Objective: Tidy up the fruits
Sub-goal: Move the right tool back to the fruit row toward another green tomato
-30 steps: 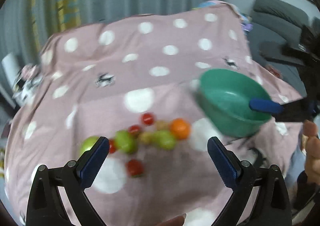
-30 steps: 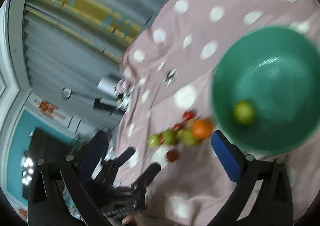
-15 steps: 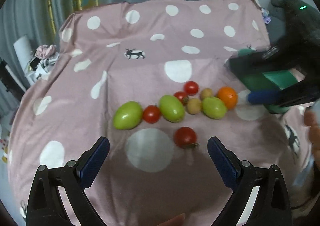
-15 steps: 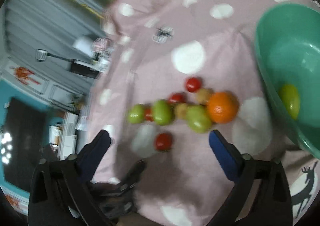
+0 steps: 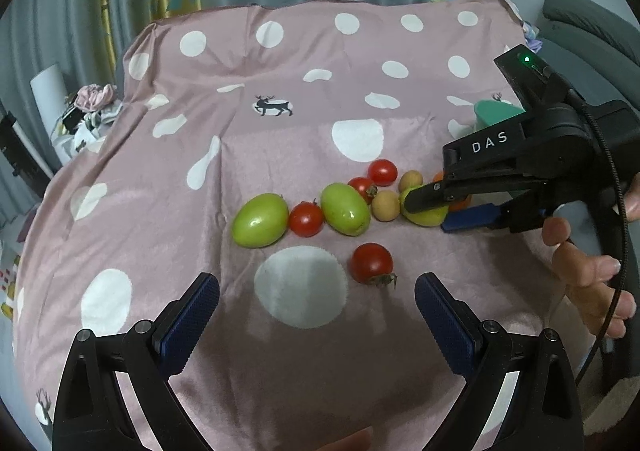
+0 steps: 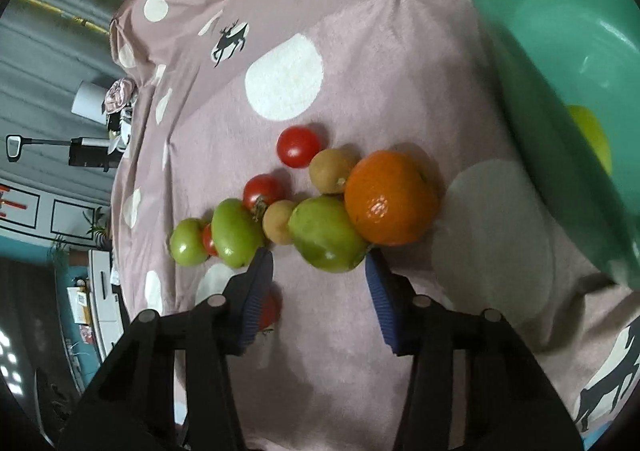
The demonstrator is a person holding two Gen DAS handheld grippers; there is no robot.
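My left gripper (image 5: 316,303): fingers wide, empty, above pink cloth (image 5: 248,155). My right gripper (image 6: 318,271): fingers open, straddling green tomato (image 6: 326,235), not gripping. Beyond: orange (image 6: 390,197), tomatoes. Far right: green bowl (image 6: 532,51), holding one yellow-green fruit (image 6: 592,139).

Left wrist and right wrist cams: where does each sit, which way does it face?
Left wrist: above the cloth's near edge, looking across the fruit row; own open left gripper, the right gripper, a hand.
Right wrist: low, close, facing a green fruit; own fingers.
Shared: orange, green bowl.
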